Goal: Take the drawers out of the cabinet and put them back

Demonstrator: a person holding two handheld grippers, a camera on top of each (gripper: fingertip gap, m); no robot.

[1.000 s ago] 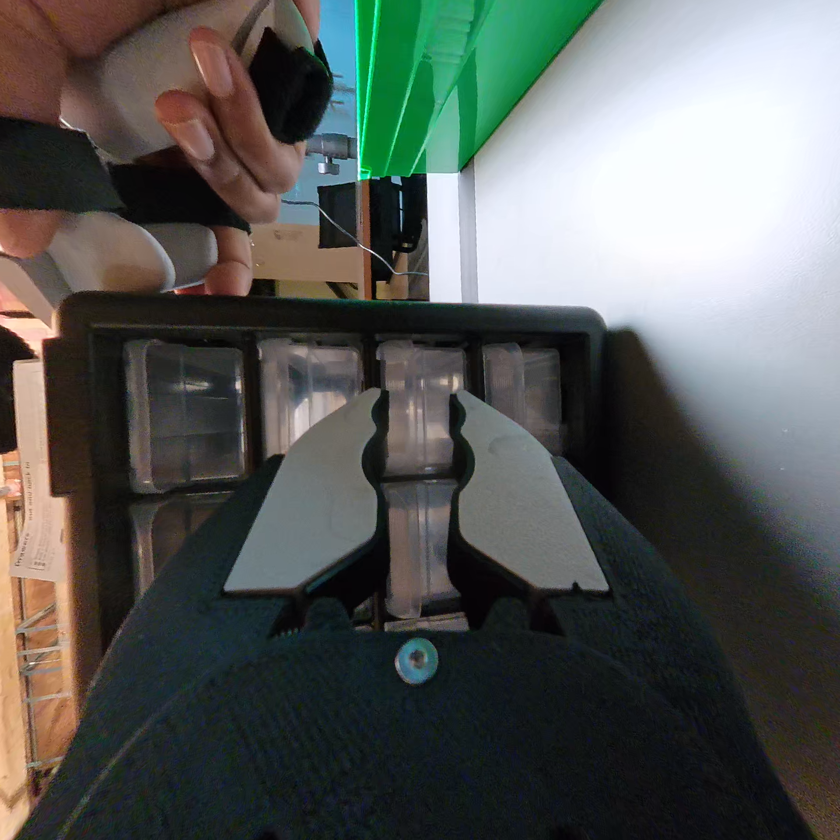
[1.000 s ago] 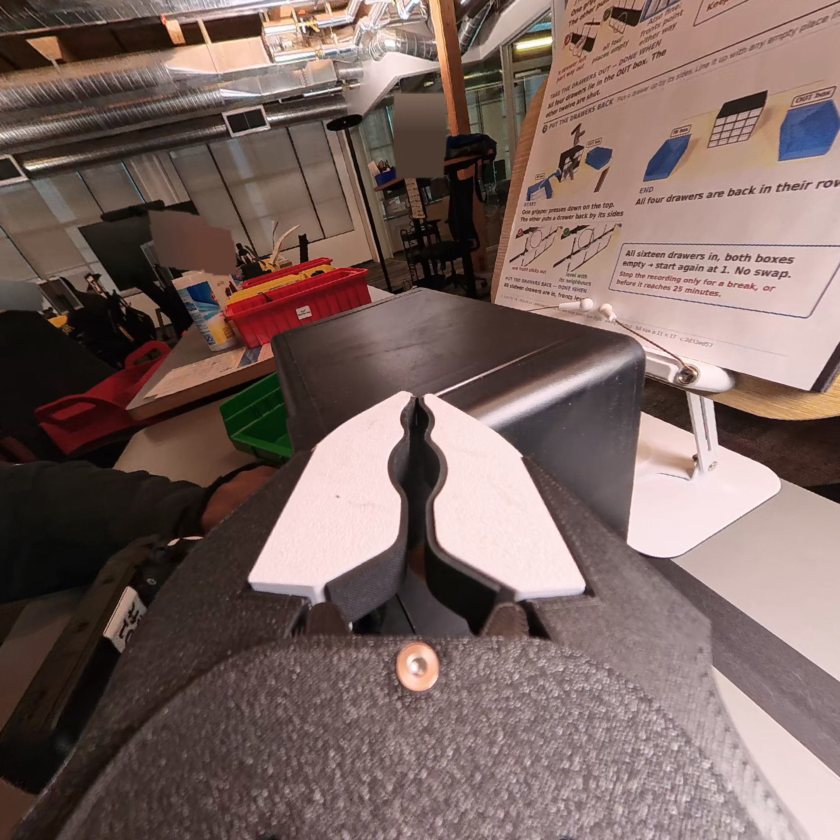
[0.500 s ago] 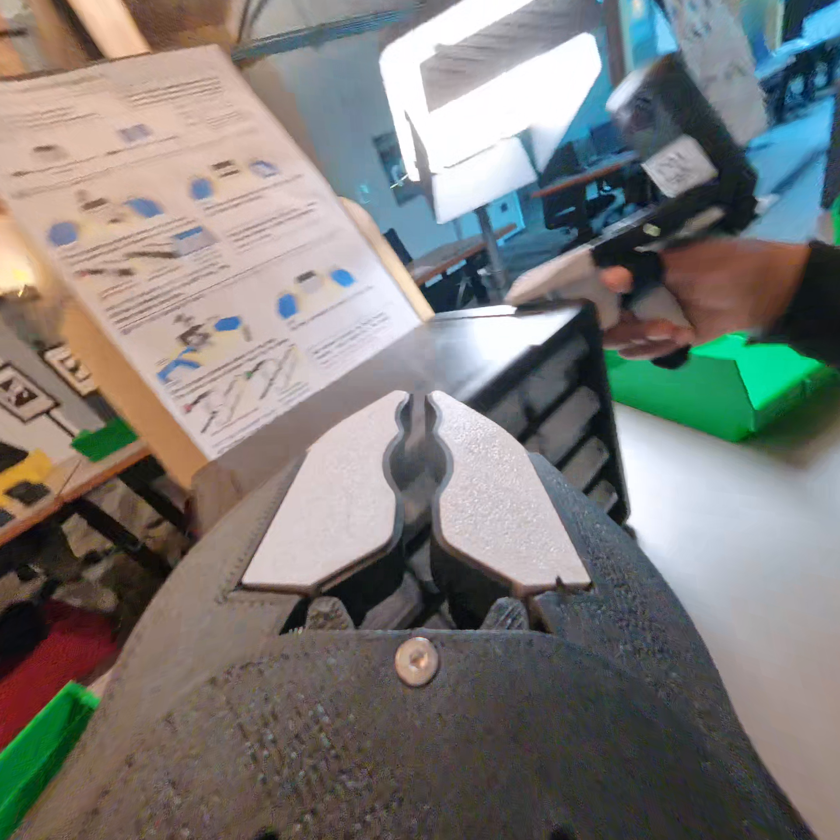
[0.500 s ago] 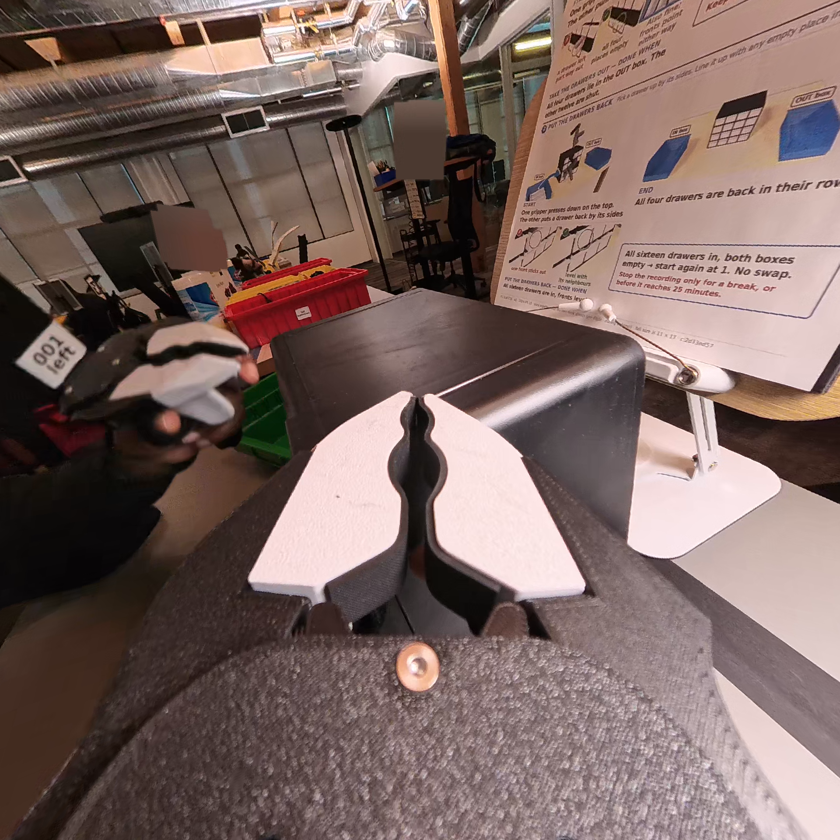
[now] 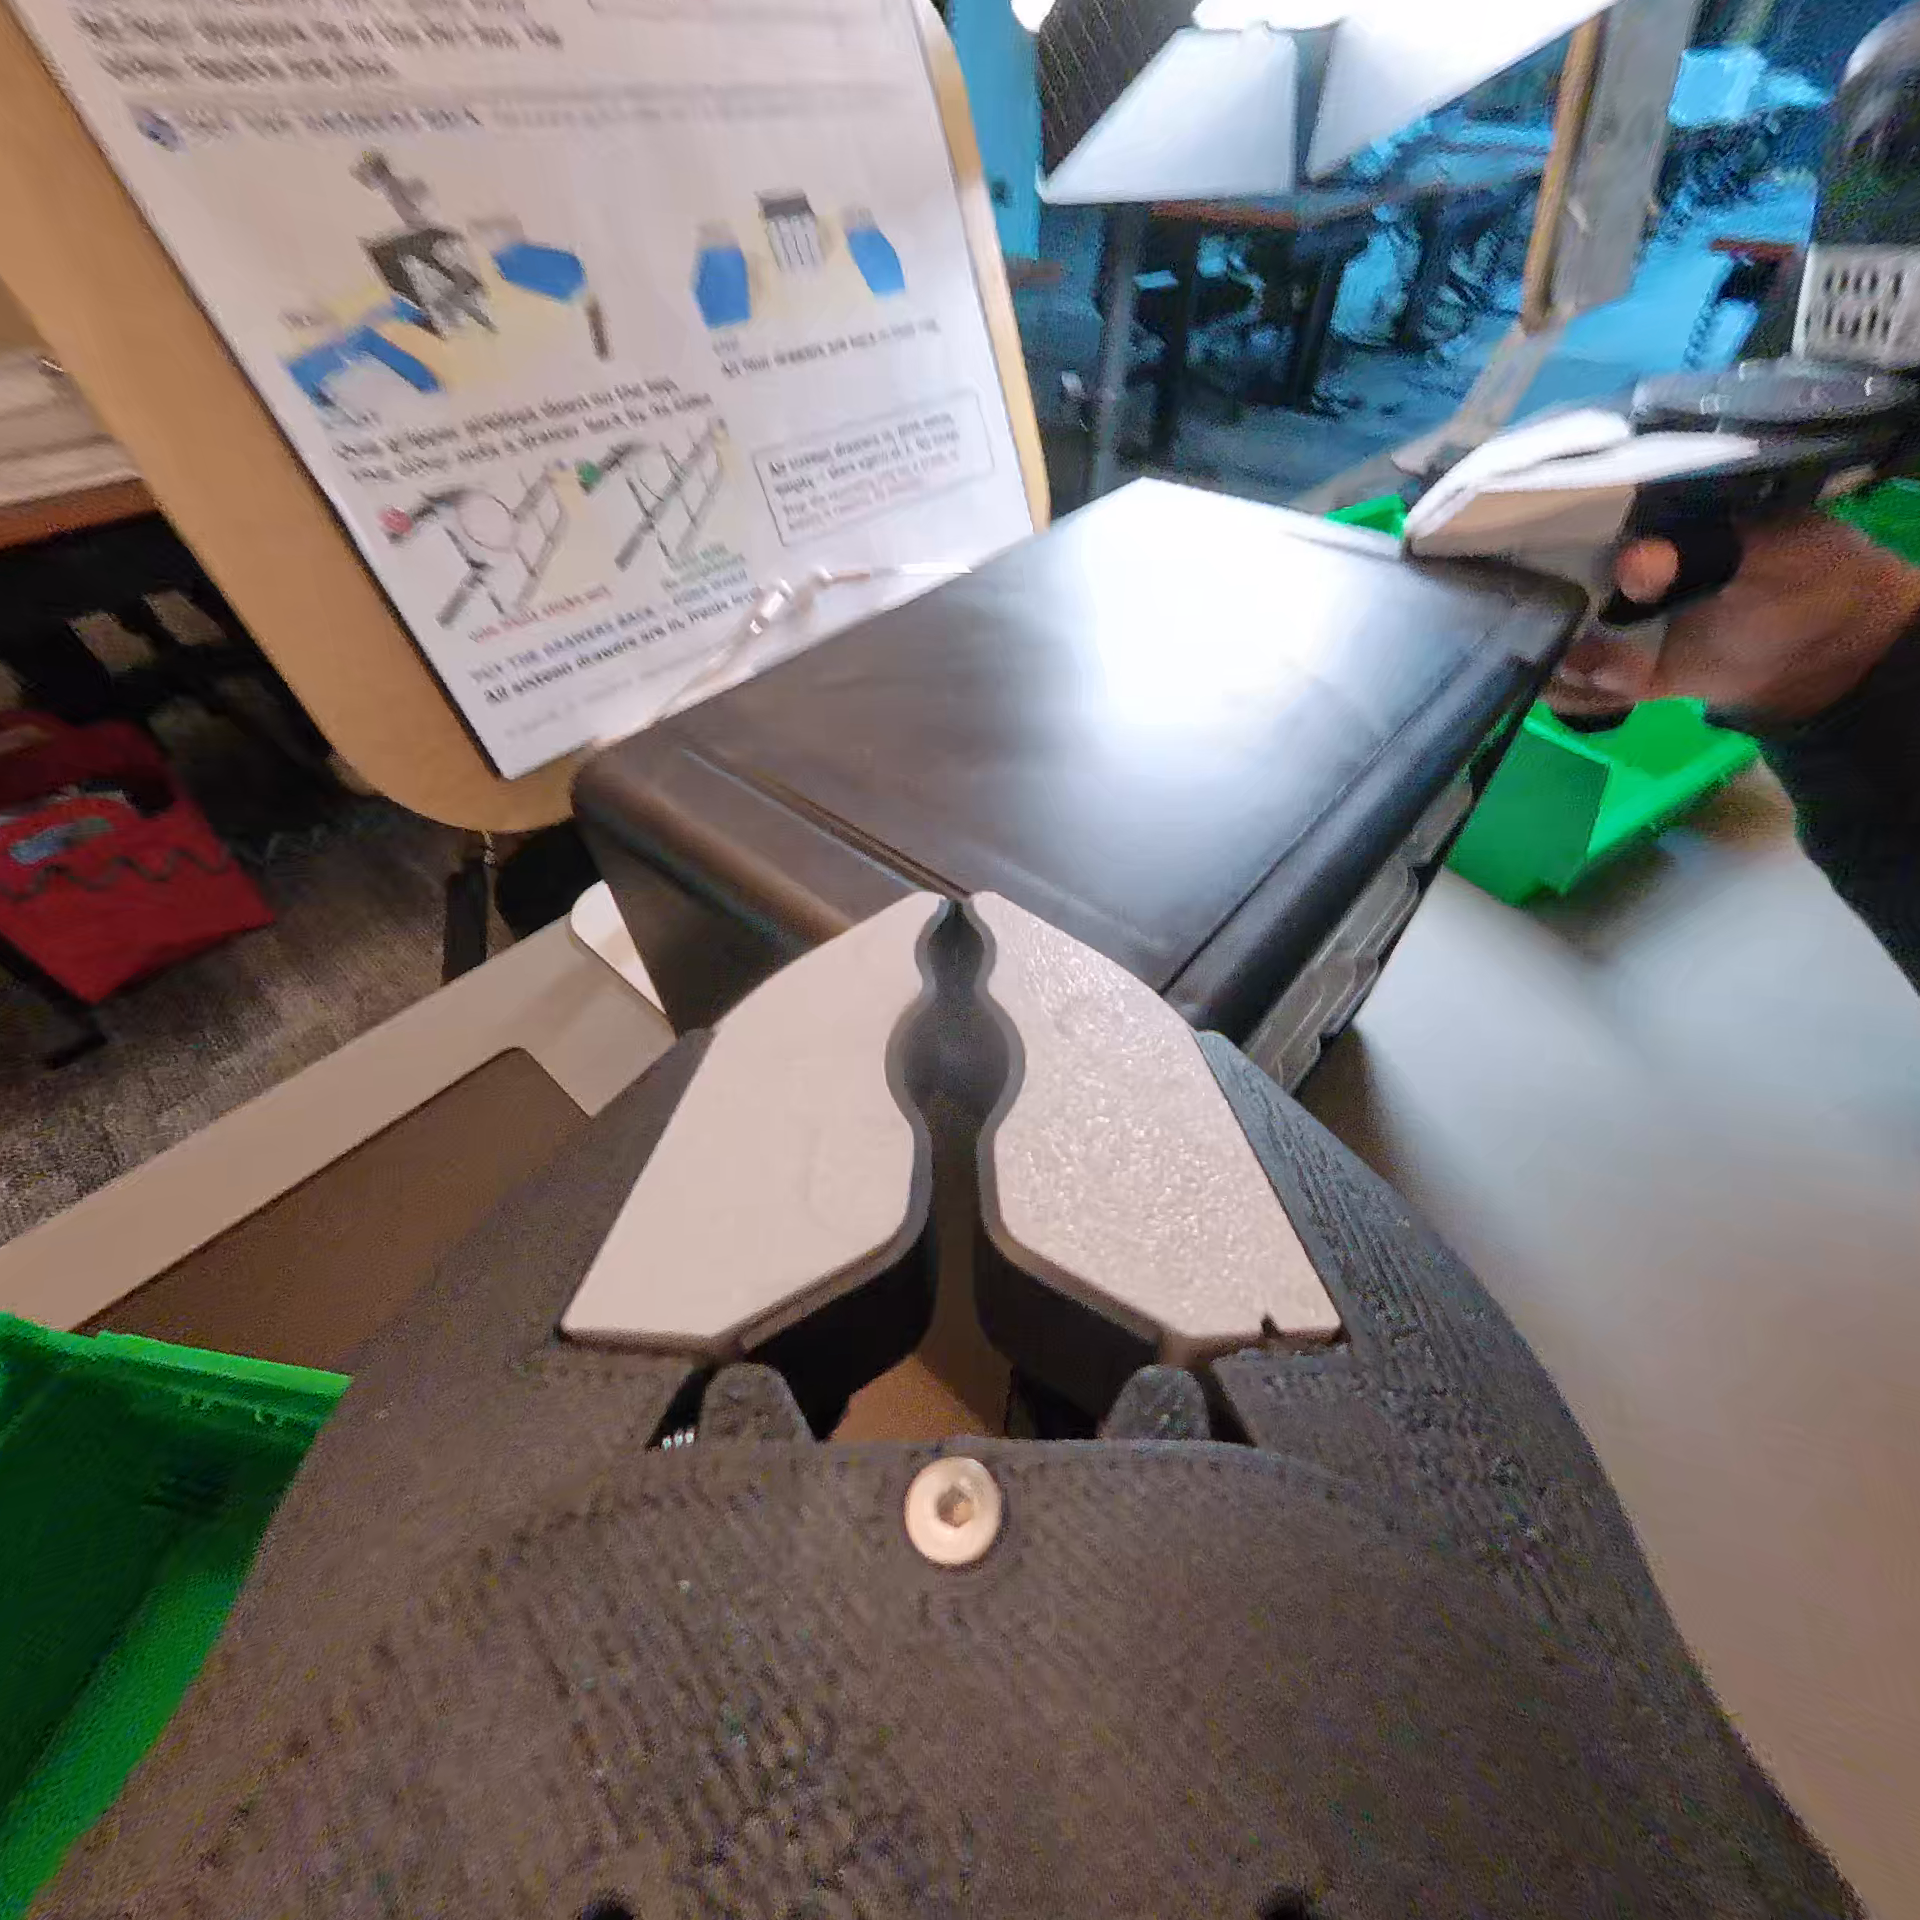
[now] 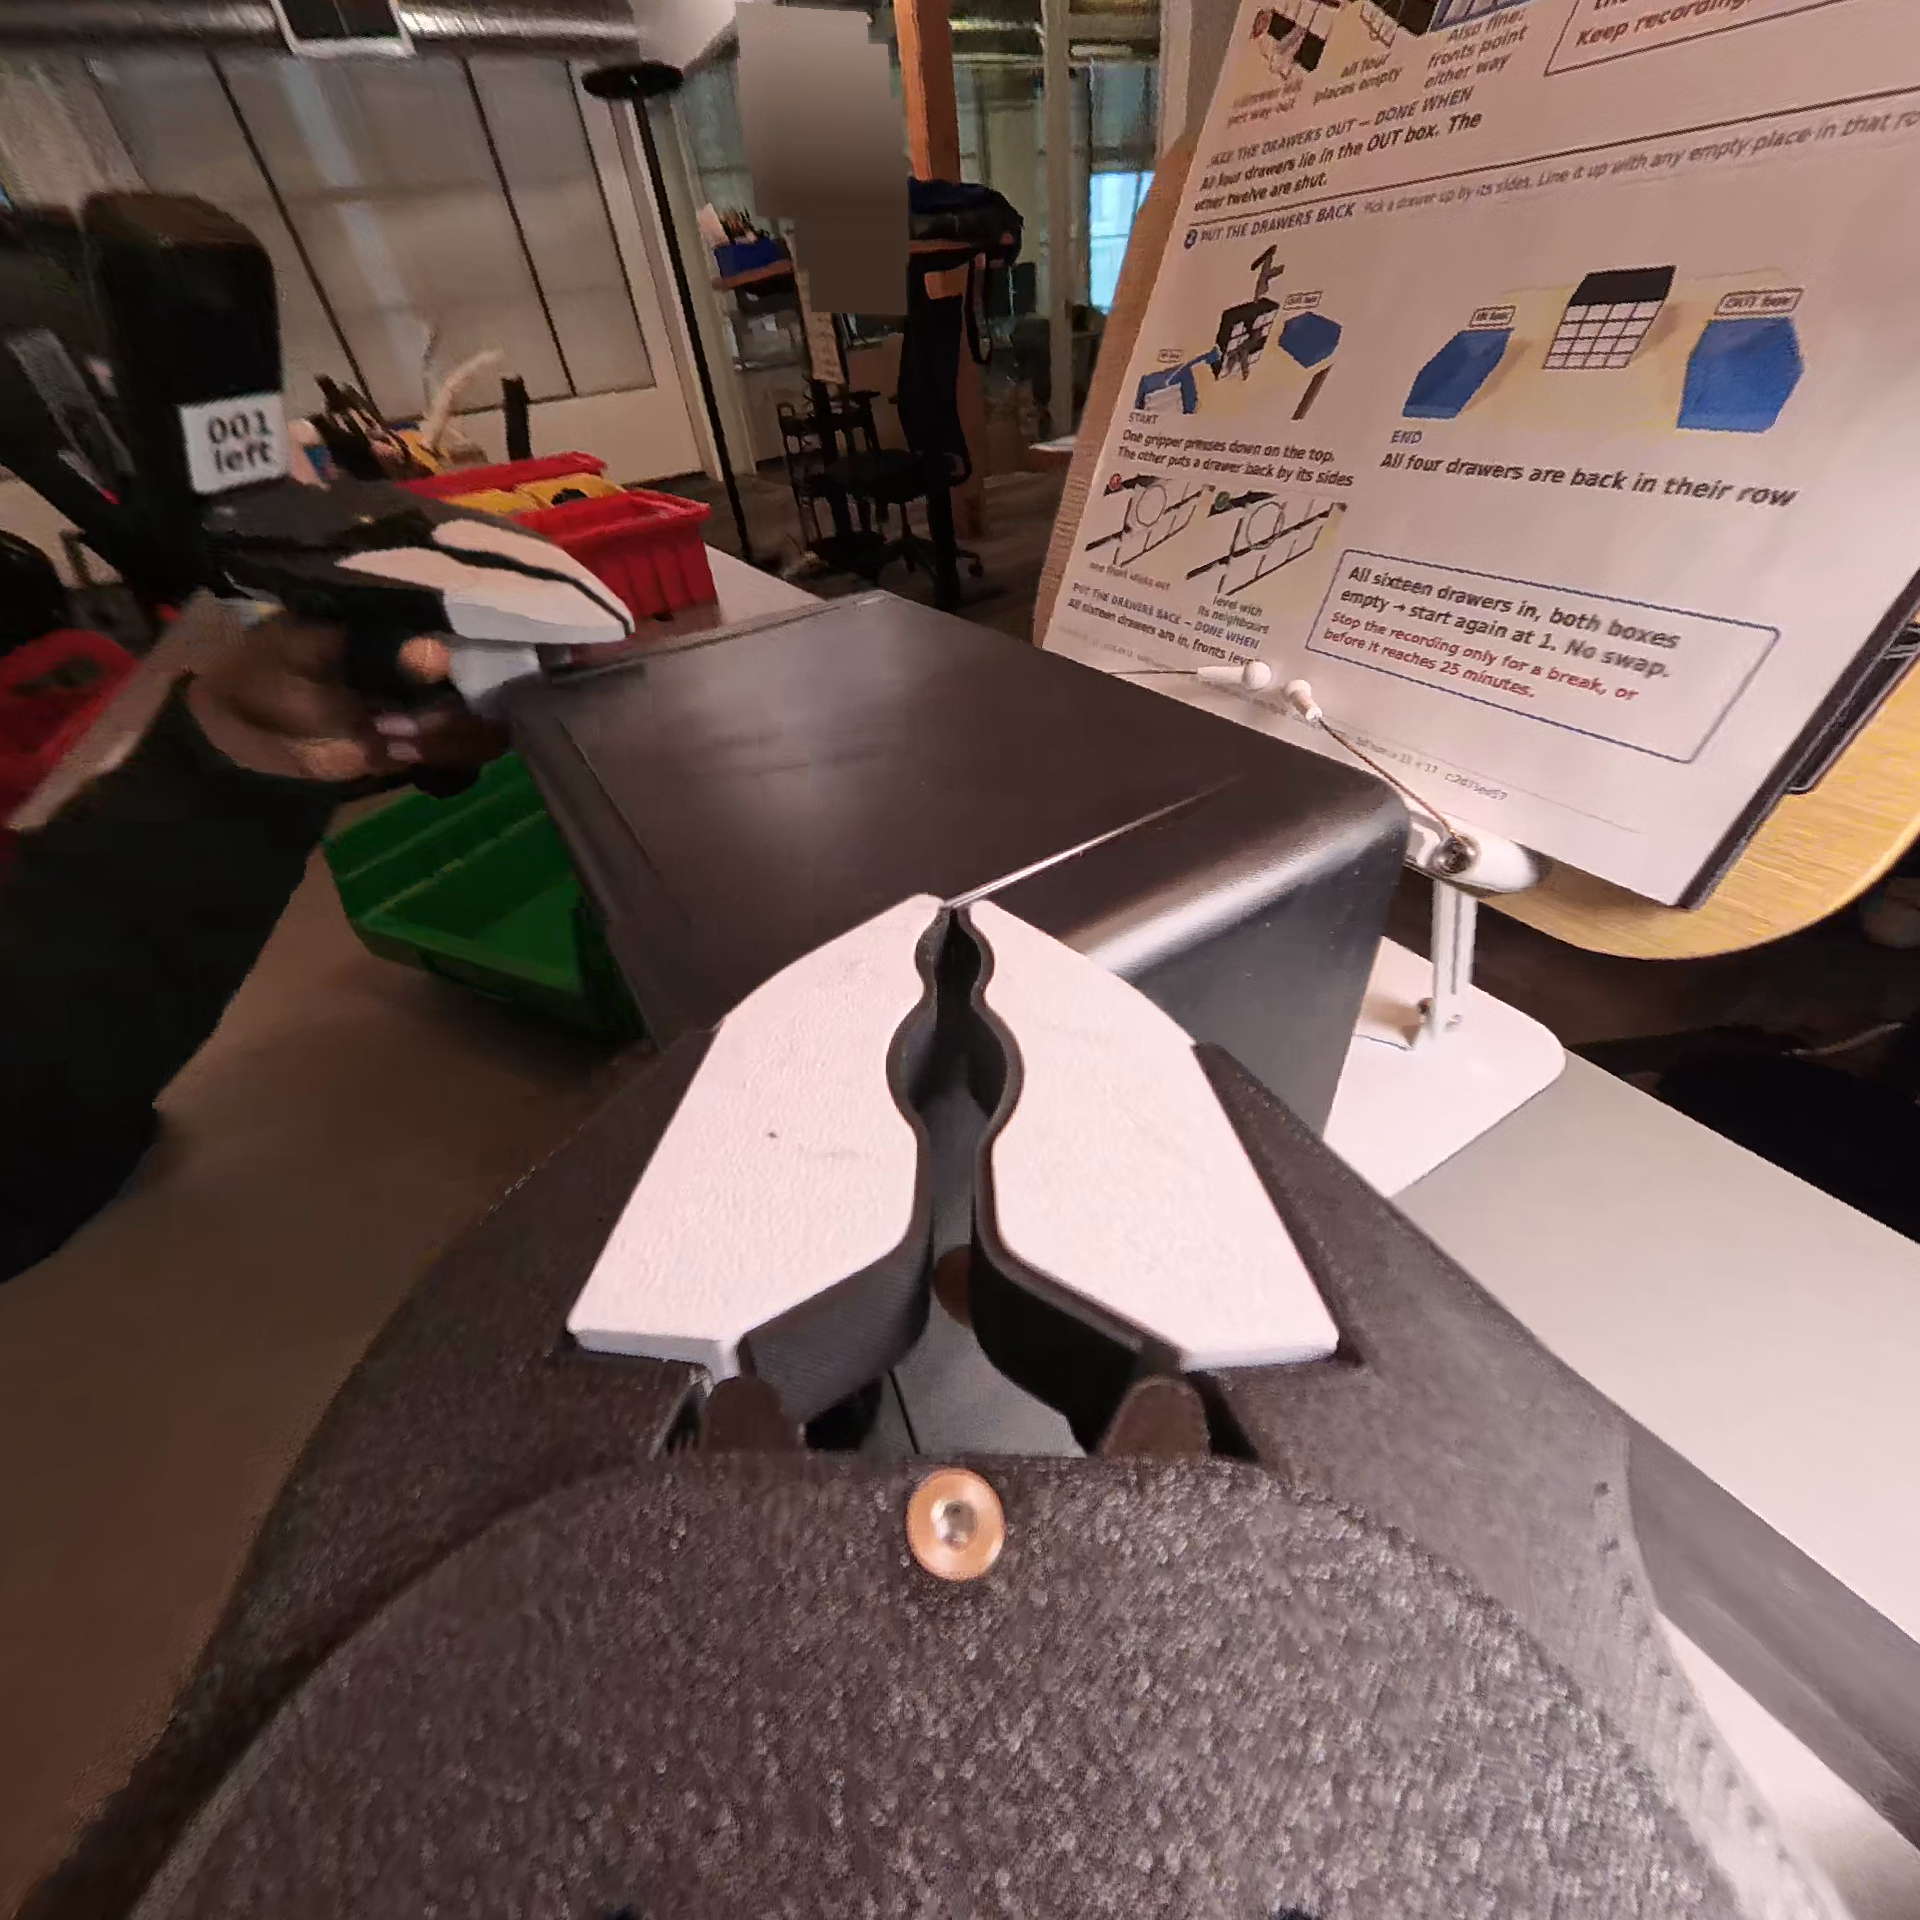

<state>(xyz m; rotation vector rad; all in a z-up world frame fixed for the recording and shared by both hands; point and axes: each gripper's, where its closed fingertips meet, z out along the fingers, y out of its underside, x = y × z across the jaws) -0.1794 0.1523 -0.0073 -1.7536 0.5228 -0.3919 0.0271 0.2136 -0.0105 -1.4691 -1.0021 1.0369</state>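
Note:
The black cabinet (image 5: 1091,707) stands on the table, its top bare; it also shows in the right wrist view (image 6: 883,748). Clear drawer fronts (image 5: 1340,966) show edge-on along its right face. My left gripper (image 5: 954,909) is shut and empty, near the cabinet's near top corner. In the right wrist view it (image 6: 613,623) hovers at the far left corner of the top. My right gripper (image 6: 951,914) is shut and empty at the opposite corner; in the left wrist view it (image 5: 1418,540) sits at the far right edge.
An instruction board (image 6: 1507,416) on a white stand (image 6: 1455,1081) leans behind the cabinet. One green bin (image 5: 1590,790) lies beyond the cabinet's drawer side, another (image 5: 104,1455) at my lower left. Red bins (image 6: 623,530) sit on a farther table.
My left gripper left the drawer front, shut its jaws and swung up and round to the cabinet's top corner. My right gripper drew back a little from the cabinet top.

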